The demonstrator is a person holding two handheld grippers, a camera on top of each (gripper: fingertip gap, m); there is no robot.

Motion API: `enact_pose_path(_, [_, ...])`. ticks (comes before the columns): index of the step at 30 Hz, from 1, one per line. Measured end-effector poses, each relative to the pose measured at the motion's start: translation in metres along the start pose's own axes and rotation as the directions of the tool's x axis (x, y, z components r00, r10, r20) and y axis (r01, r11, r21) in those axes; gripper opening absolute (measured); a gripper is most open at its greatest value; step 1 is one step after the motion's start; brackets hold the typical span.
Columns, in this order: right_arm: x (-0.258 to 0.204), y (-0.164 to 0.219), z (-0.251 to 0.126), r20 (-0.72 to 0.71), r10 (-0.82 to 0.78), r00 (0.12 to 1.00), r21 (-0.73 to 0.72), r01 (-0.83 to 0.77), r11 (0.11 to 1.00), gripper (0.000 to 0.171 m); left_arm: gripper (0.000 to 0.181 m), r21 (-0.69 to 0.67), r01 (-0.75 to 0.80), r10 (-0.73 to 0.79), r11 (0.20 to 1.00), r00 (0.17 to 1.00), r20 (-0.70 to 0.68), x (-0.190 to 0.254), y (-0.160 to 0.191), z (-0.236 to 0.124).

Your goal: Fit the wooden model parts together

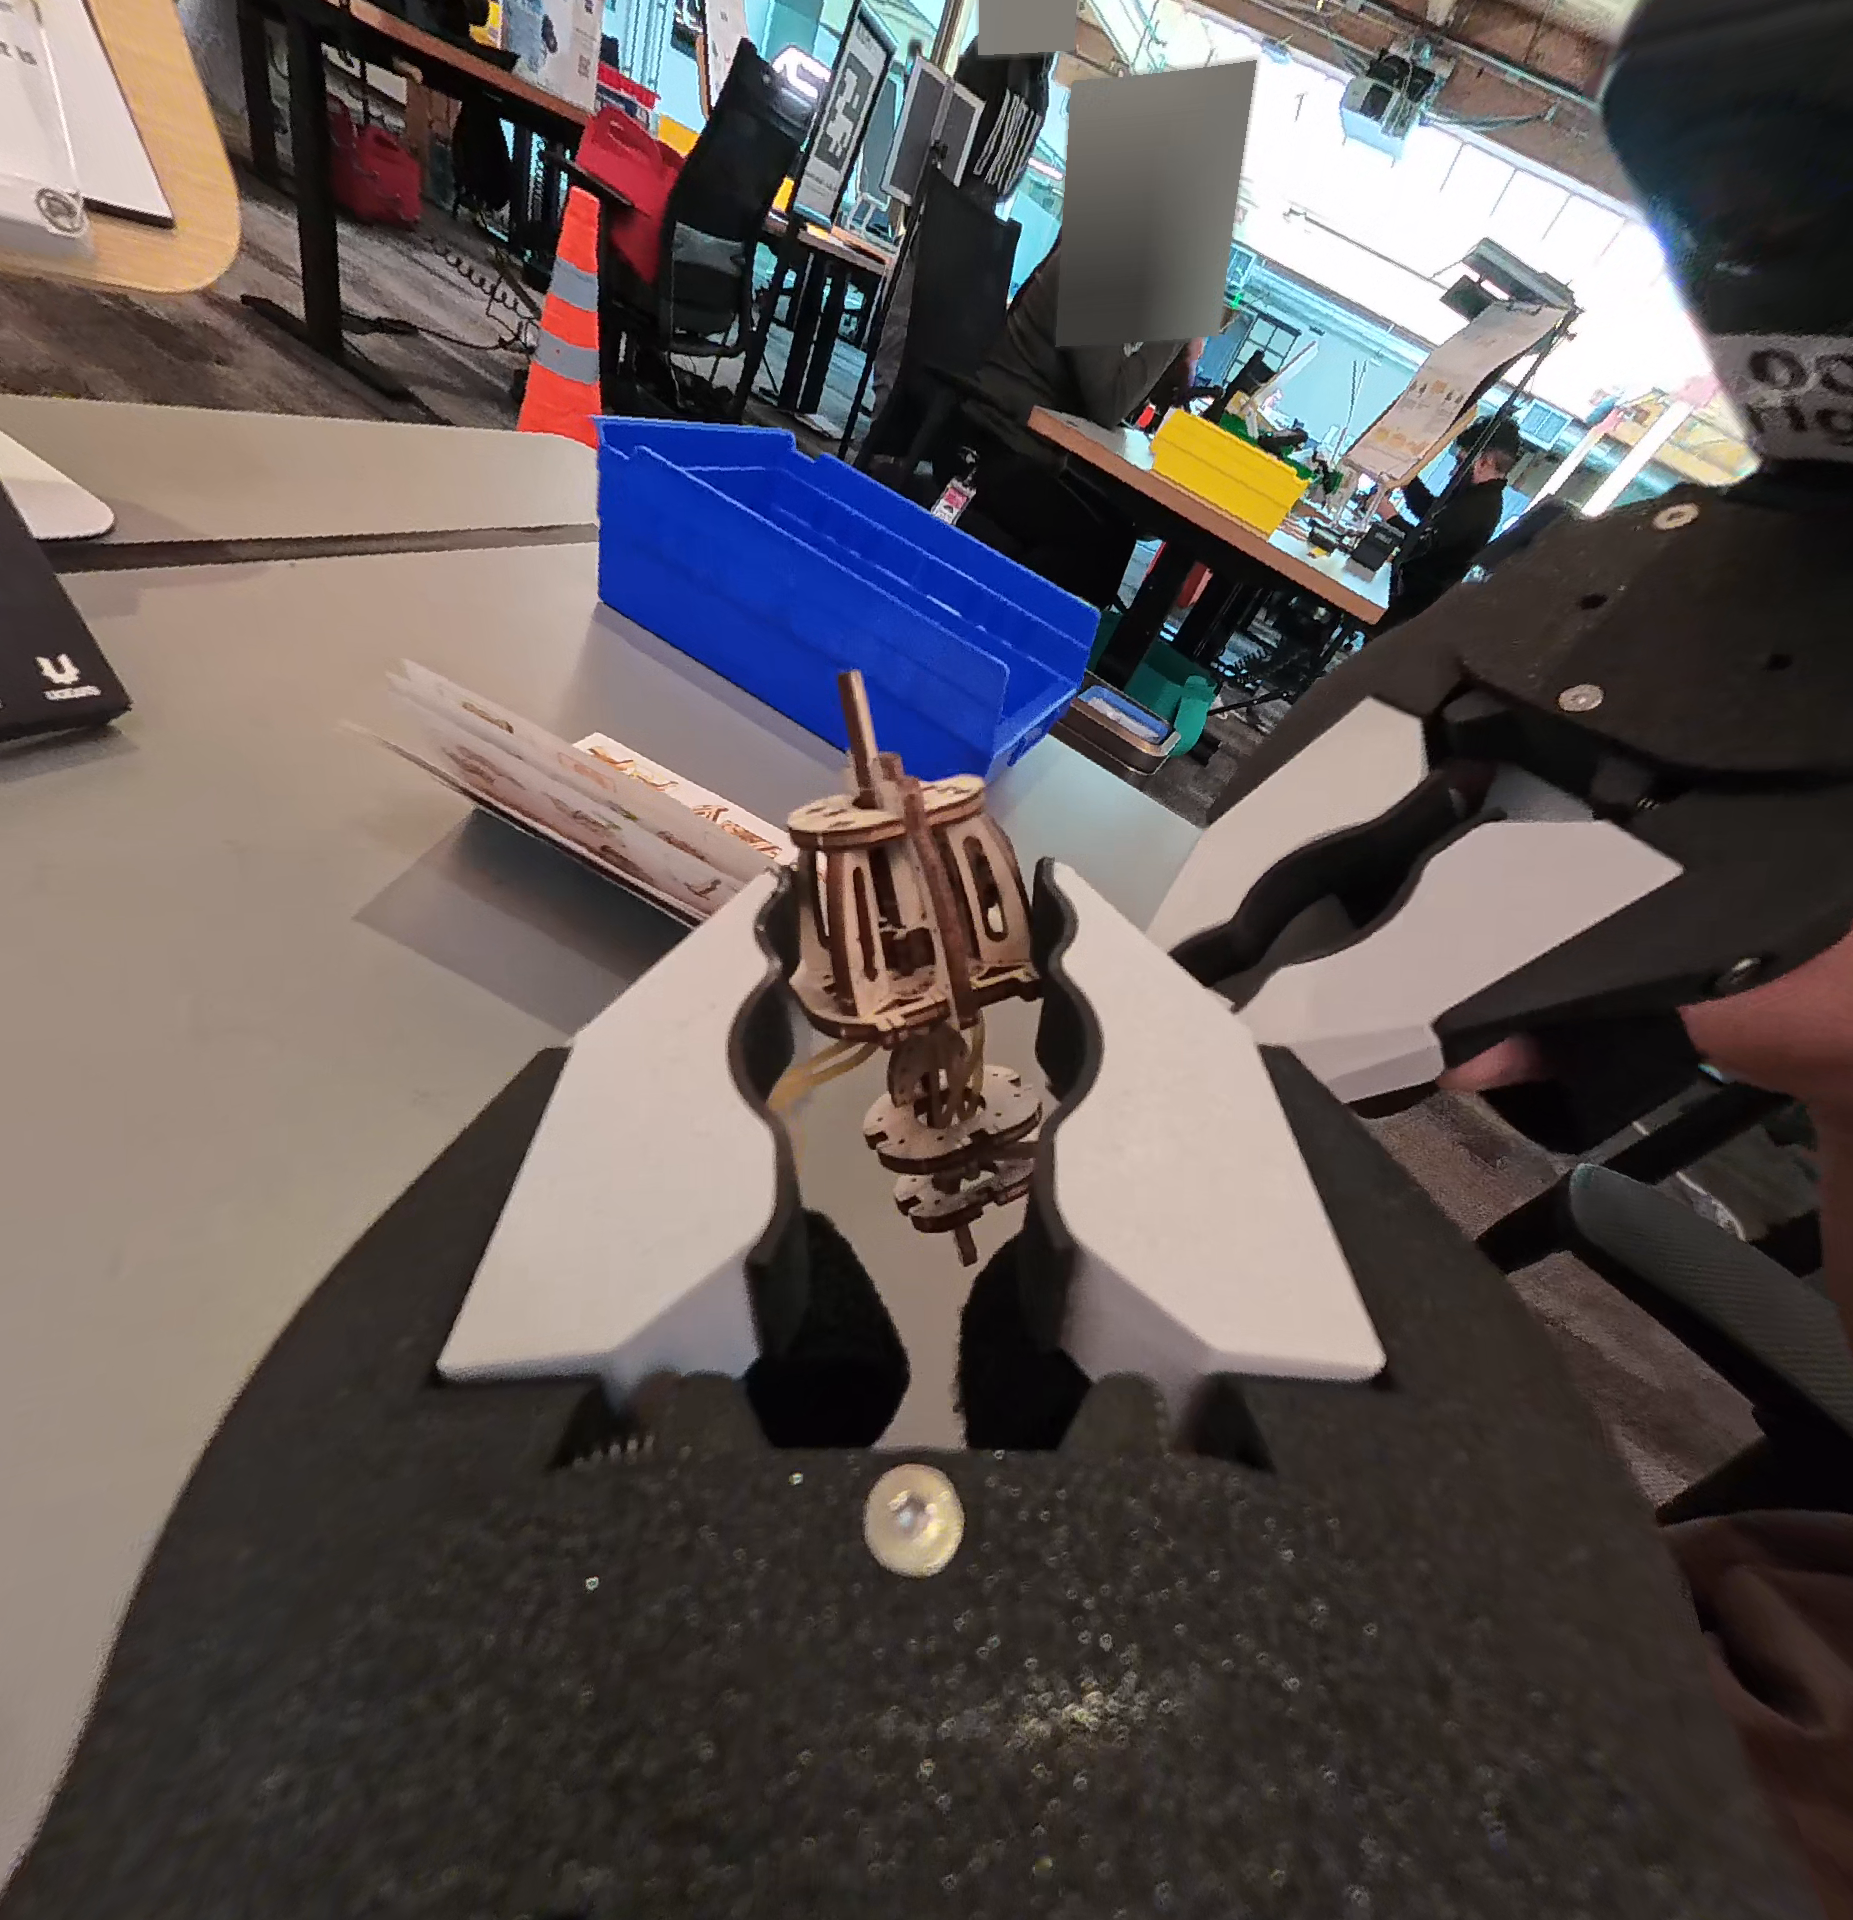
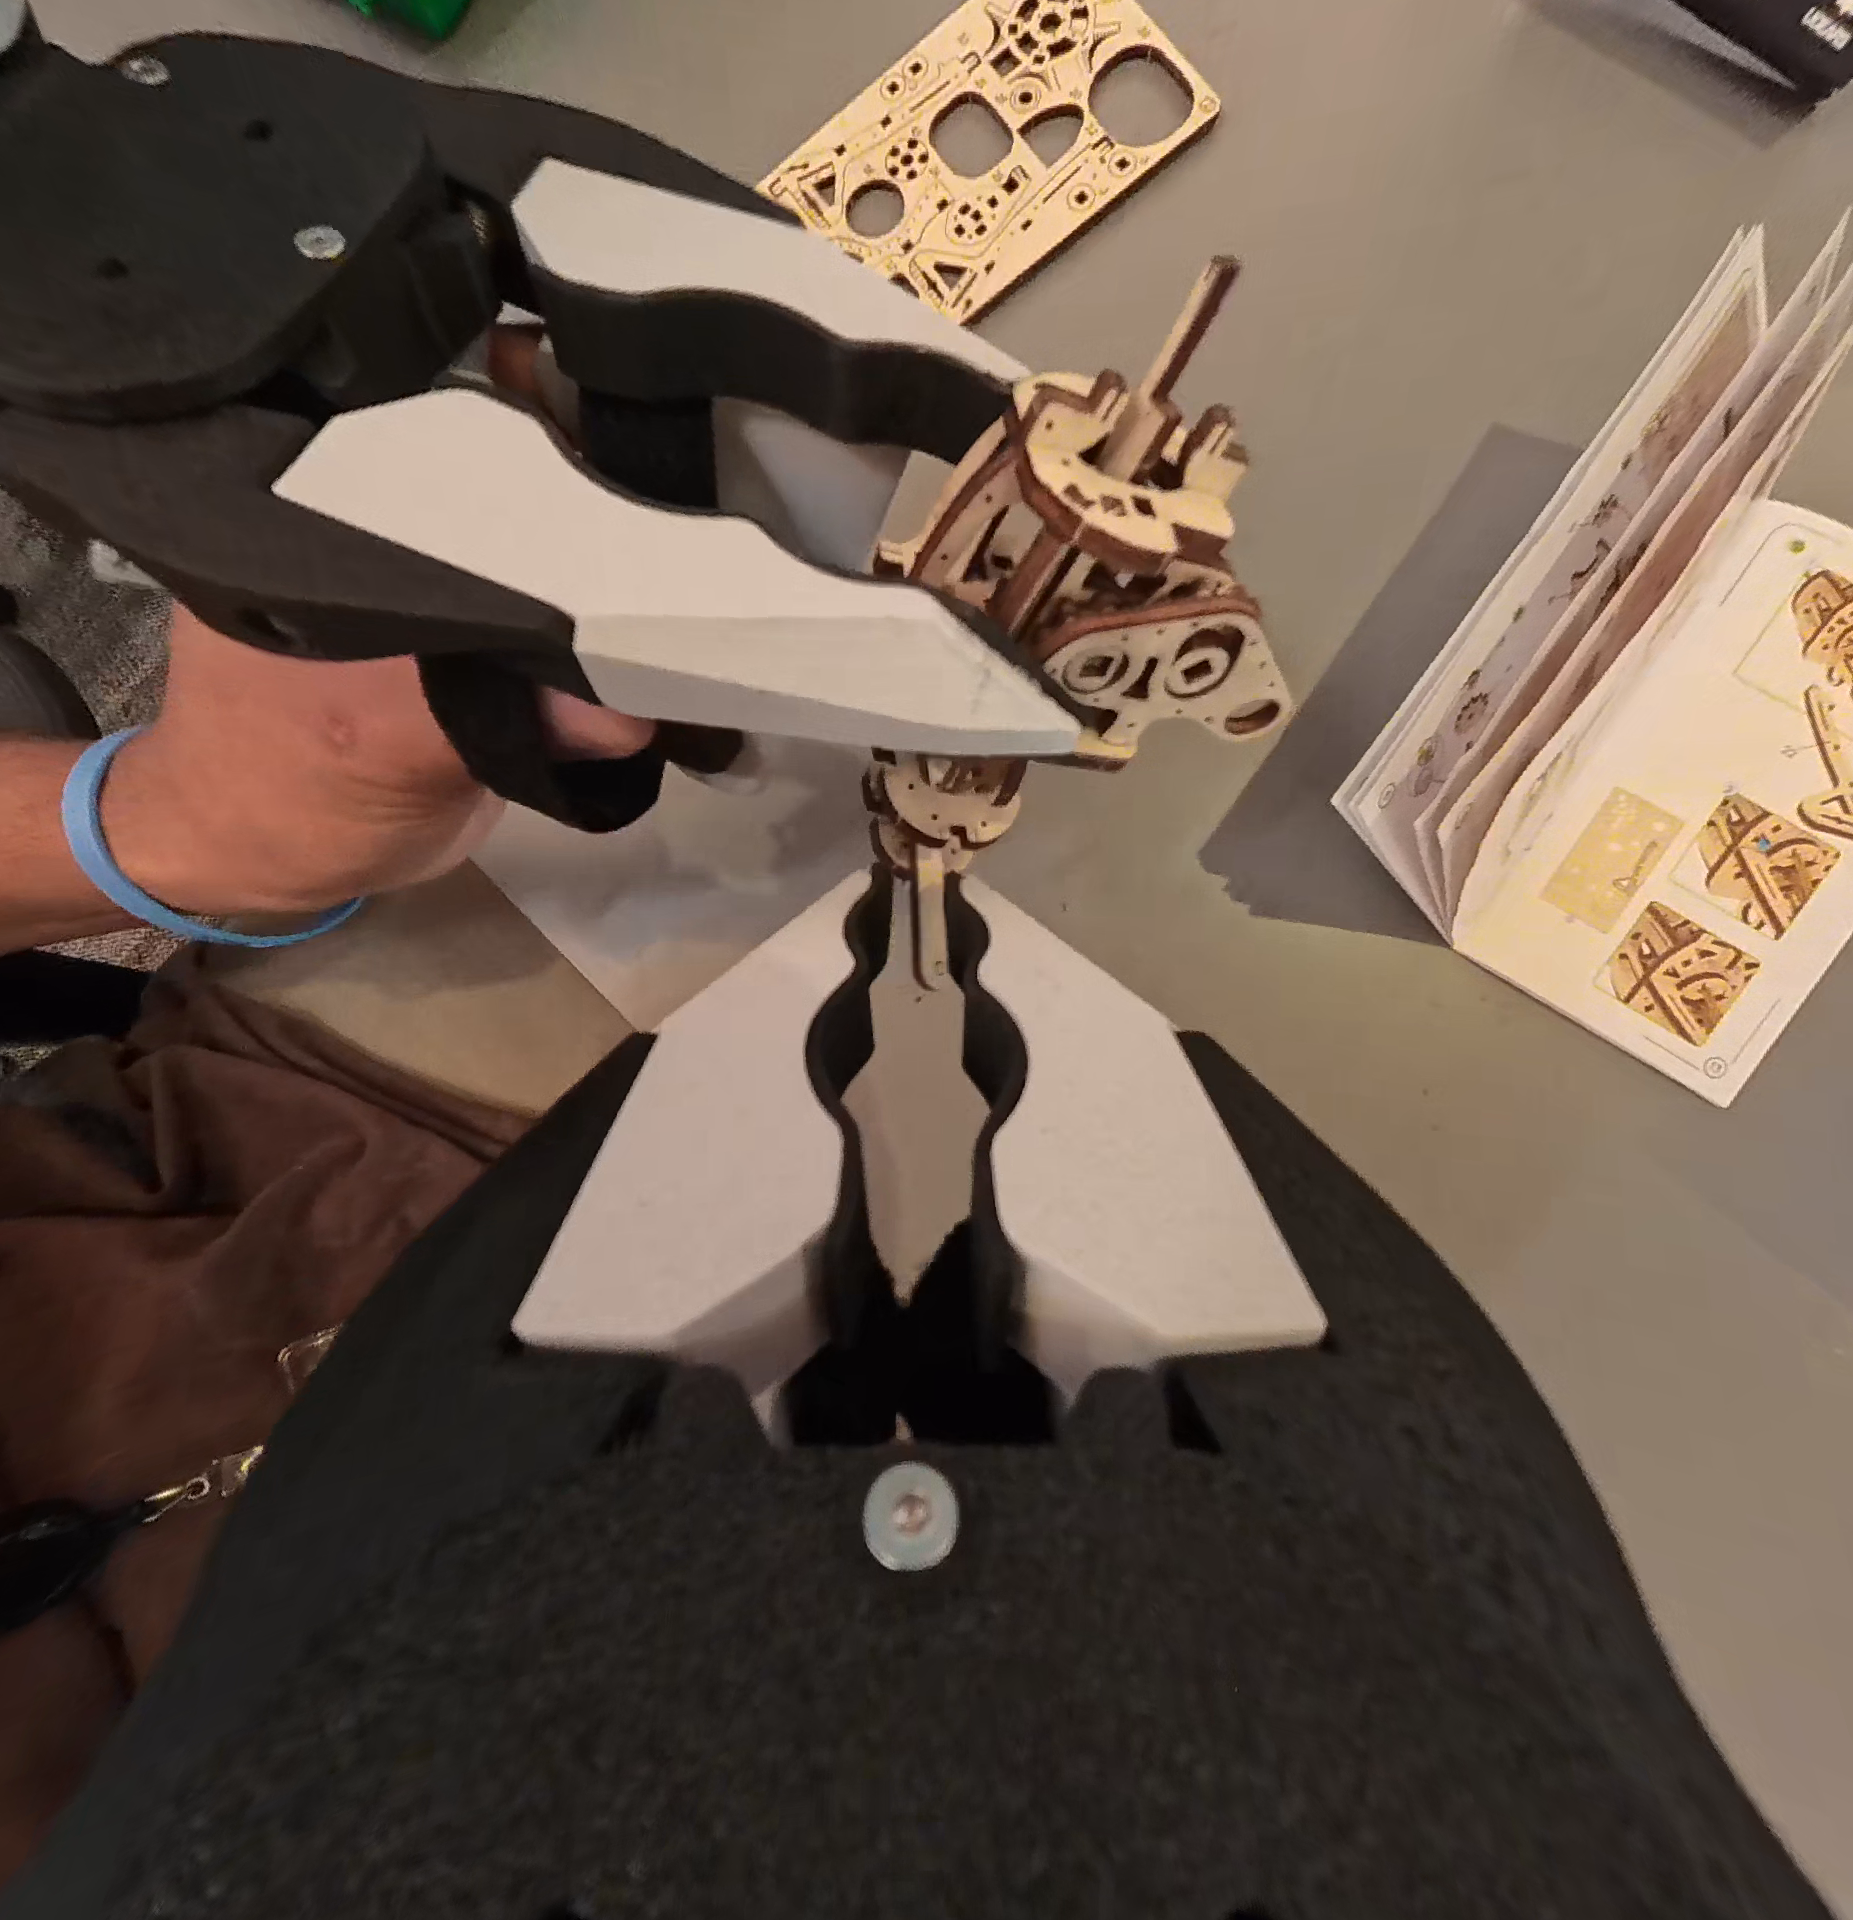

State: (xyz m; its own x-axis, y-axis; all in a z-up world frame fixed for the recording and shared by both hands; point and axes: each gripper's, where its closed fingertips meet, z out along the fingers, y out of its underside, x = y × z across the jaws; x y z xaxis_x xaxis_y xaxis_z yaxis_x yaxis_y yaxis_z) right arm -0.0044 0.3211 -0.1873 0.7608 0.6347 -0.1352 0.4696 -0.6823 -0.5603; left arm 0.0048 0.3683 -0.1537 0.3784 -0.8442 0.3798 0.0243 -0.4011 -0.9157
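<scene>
My left gripper is shut on a wooden model body, a cage of laser-cut plates with a peg sticking up. It holds the body above the grey table. A small stack of wooden gears on a thin shaft hangs under the body. In the right wrist view the left gripper comes in from the left with the body. My right gripper is closed around the thin shaft just below the gears. It also shows in the left wrist view.
An open instruction booklet lies right of the model. A punched-out wooden parts sheet lies behind it. A blue bin stands at the table's far edge. A black box lies at the left. A hand holds the left gripper. Spacing between my two grippers at the tips: around 6 cm.
</scene>
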Motion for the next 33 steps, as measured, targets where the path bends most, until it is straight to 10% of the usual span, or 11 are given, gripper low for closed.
enact_pose_path(18, [0.000,0.004,-0.004,0.129,-0.010,0.992,0.443,-0.048,0.895,0.028,0.043,0.020,0.048,-0.048,0.999,0.999,-0.002,-0.008,-0.003,-0.004])
enact_pose_path(33, [0.007,0.007,0.002,0.110,-0.008,0.994,0.272,-0.022,0.962,0.008,0.043,-0.032,0.028,-0.029,0.999,0.999,-0.041,-0.003,0.004,0.001])
